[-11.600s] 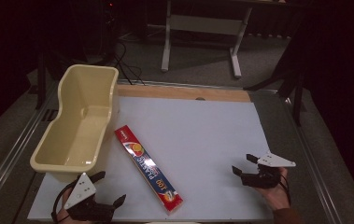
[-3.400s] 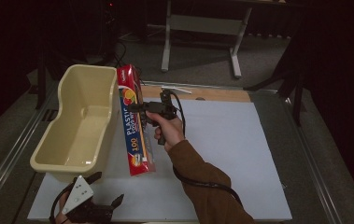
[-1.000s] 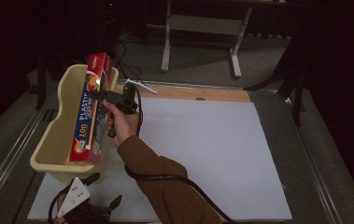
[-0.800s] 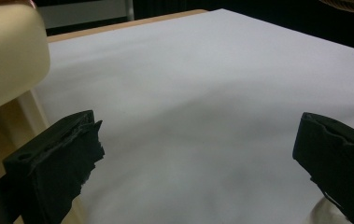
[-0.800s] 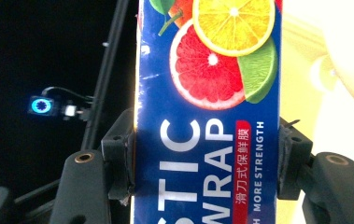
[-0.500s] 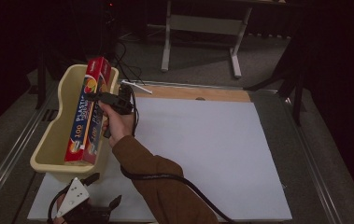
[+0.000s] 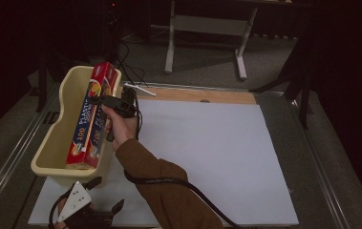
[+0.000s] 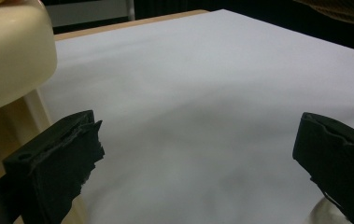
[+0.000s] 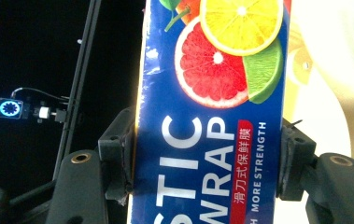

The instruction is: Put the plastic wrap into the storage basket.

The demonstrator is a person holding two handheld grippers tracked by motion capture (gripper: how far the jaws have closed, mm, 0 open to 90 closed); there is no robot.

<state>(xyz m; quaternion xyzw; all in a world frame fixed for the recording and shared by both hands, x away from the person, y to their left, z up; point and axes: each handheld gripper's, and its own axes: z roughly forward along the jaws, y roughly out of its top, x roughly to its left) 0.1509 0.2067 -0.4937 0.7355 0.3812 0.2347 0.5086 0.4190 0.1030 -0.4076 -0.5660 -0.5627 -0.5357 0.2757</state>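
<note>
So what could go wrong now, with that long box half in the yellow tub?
The plastic wrap box lies slanted in the tub, its far end propped on the rim. The right gripper has just been opening its jaws with the box between them; once free, the box may slide or tip over the rim. Pulling the gripper back carelessly could also drag the box along or nudge the tub. The left gripper rests open on the table, too far to steady anything.

High view looks forward-down over table [image 7: 207, 157]; gripper views sit low, close; all share cream bin [image 7: 59, 143].
</note>
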